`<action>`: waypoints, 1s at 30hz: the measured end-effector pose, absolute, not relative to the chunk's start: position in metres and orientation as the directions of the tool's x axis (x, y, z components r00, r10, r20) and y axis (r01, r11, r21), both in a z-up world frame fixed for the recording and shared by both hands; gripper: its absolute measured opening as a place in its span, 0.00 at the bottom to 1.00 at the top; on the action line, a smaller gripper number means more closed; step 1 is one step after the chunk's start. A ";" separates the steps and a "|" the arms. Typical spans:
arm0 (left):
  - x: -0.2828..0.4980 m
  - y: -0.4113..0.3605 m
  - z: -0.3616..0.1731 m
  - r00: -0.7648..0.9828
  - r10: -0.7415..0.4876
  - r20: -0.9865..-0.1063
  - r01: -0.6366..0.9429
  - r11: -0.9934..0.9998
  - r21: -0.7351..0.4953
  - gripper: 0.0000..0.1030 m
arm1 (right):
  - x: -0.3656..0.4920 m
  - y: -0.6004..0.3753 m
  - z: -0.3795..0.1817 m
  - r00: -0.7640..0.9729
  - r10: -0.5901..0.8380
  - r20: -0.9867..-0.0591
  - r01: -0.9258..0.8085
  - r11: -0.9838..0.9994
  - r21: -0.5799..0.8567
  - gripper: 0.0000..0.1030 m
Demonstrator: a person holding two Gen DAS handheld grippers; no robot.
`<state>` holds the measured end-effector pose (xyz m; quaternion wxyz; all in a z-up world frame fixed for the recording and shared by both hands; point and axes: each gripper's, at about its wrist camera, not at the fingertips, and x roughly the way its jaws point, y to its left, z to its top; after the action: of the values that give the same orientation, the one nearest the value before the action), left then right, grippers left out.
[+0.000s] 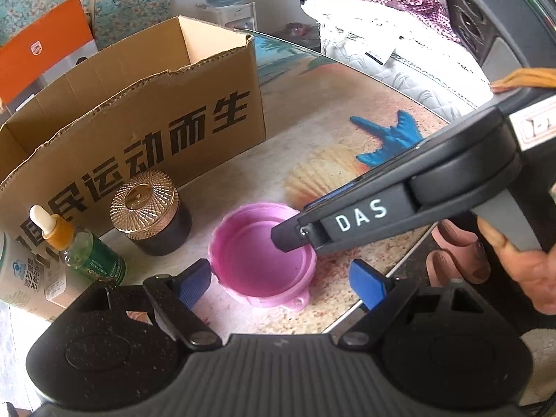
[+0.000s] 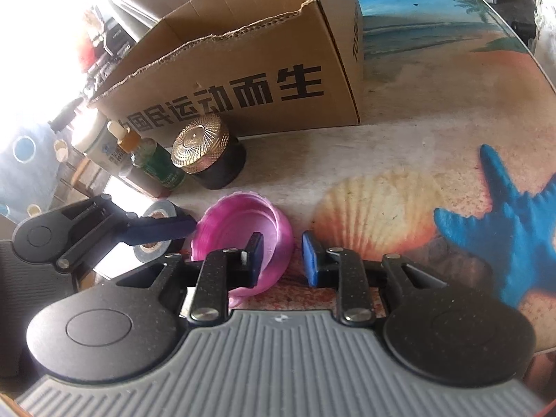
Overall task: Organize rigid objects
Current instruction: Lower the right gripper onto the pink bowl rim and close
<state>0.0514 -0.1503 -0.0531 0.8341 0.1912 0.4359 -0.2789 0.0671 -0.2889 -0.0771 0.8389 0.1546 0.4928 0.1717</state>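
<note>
Your right gripper sits nearest, jaws spread, one finger dipped inside the pink bowl and the other outside its wall, so the rim stands between the pads, not yet pinched. Squeeze squarely on that wall before lifting; I'd judge a shallow bite would let the bowl tip. Your left gripper is spread wide too, holding nothing, its fingers flanking the bowl from the table edge; keep it clear so the two tools don't foul each other. That bowl rests on the beach-print table, near the gold-lidded jar and the dropper bottle, in front of the open cardboard box, likely the destination.
</note>
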 end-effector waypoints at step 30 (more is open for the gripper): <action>0.051 -0.154 -0.061 0.462 -0.278 -0.842 0.628 0.773 0.089 0.85 | 0.055 -0.292 -0.073 0.528 0.416 -0.741 -0.113 0.899 0.424 0.81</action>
<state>0.0510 -0.1539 -0.0607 0.8318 0.1980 0.4413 -0.2724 0.0549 -0.2917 -0.0730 0.8585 0.1643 0.4608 0.1538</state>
